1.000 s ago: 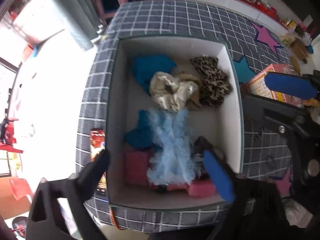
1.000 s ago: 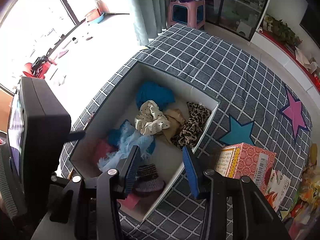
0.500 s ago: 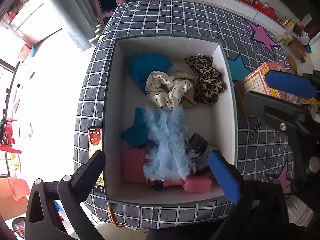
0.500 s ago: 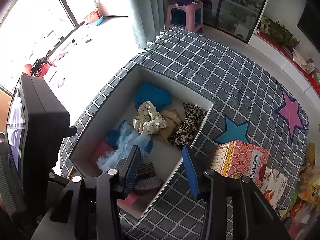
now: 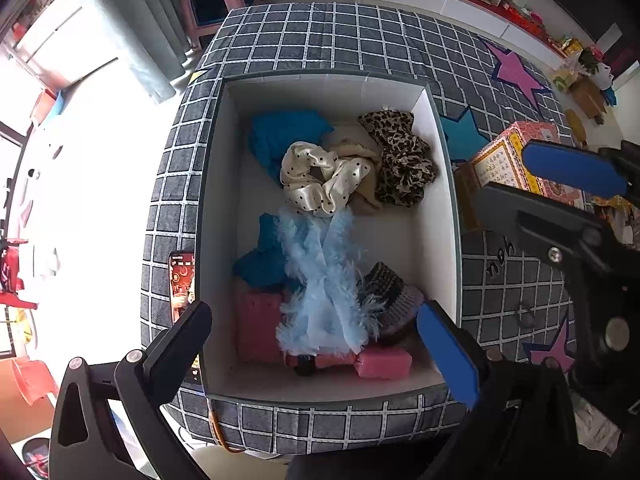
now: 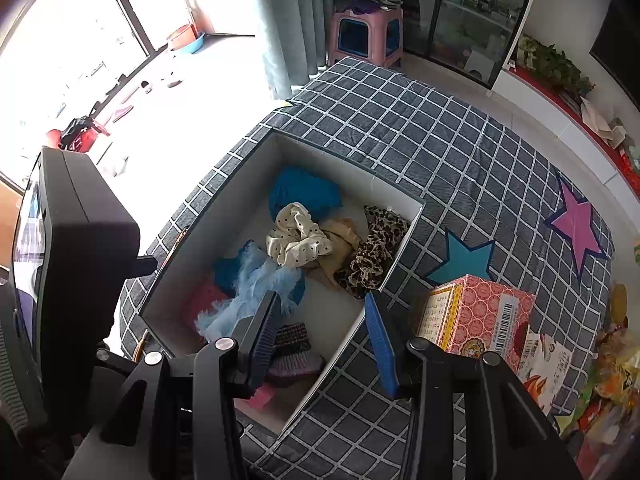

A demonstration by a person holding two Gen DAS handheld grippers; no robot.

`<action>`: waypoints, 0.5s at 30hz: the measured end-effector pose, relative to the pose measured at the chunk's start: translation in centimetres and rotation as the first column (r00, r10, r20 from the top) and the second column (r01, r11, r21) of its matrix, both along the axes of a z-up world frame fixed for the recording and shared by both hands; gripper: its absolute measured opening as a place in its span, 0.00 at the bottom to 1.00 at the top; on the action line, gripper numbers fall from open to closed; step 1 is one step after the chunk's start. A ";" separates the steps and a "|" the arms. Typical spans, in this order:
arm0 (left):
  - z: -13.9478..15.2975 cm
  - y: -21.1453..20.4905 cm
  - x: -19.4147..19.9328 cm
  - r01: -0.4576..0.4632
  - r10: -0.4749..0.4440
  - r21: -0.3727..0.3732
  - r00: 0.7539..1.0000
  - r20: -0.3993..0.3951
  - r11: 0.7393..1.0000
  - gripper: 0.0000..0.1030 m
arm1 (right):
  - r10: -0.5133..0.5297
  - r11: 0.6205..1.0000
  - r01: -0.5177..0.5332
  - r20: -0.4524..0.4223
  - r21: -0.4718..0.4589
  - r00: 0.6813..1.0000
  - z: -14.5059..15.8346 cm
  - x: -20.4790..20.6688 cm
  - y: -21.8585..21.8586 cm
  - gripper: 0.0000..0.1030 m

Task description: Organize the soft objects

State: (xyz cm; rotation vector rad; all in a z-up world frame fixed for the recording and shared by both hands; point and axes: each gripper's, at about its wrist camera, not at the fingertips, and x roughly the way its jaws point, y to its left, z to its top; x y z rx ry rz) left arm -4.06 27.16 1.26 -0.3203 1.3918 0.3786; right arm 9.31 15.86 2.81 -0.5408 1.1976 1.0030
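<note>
A grey checked bed cover (image 5: pixel 320 40) carries the white box (image 5: pixel 216 216) by its window-side edge. Soft things fill it already — dotted scrunchie (image 5: pixel 320 180), fluffy blue piece (image 5: pixel 324 284). Left tongs (image 5: pixel 308 344) hang spread, empty.

From the right, right tongs (image 6: pixel 320 332) stand apart, holding nothing — sorting looks nearly done.

Pink cloth (image 5: pixel 256 328) half hidden under fluffy blue scarf (image 5: pixel 324 280)
</note>
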 end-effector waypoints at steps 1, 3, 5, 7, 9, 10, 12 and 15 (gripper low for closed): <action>0.0 0.0 0.0 0.001 -0.001 0.000 1.000 0.001 1.000 1.00 | -0.001 1.000 0.001 0.000 0.000 1.000 0.0 0.0 0.0 0.44; 0.0 -0.1 -0.1 0.003 -0.003 -0.002 1.000 0.002 1.000 1.00 | -0.003 1.000 0.003 0.002 0.001 1.000 0.0 -0.1 -0.1 0.44; 0.1 -0.2 -0.2 0.004 -0.004 -0.007 1.000 0.004 1.000 1.00 | -0.004 1.000 0.004 0.002 0.001 1.000 0.0 -0.1 -0.2 0.44; 0.1 -0.2 -0.2 0.003 -0.003 -0.008 1.000 0.005 1.000 1.00 | -0.006 1.000 0.006 0.003 0.001 1.000 0.1 -0.2 -0.2 0.44; 0.2 -0.3 -0.2 0.002 -0.002 -0.011 1.000 0.008 1.000 1.00 | -0.007 1.000 0.007 0.005 0.001 1.000 0.1 -0.2 -0.3 0.44; 0.2 -0.3 -0.2 0.003 -0.003 -0.012 1.000 0.008 1.000 1.00 | -0.009 1.000 0.009 0.005 0.001 1.000 0.1 -0.2 -0.3 0.44; 0.2 -0.4 -0.2 0.006 -0.006 -0.010 1.000 0.008 1.000 1.00 | -0.012 1.000 0.012 0.007 0.001 1.000 0.2 -0.2 -0.4 0.44; 0.3 -0.5 -0.3 0.007 -0.007 -0.009 1.000 0.012 1.000 1.00 | -0.018 1.000 0.018 0.010 0.001 1.000 0.2 -0.2 -0.5 0.44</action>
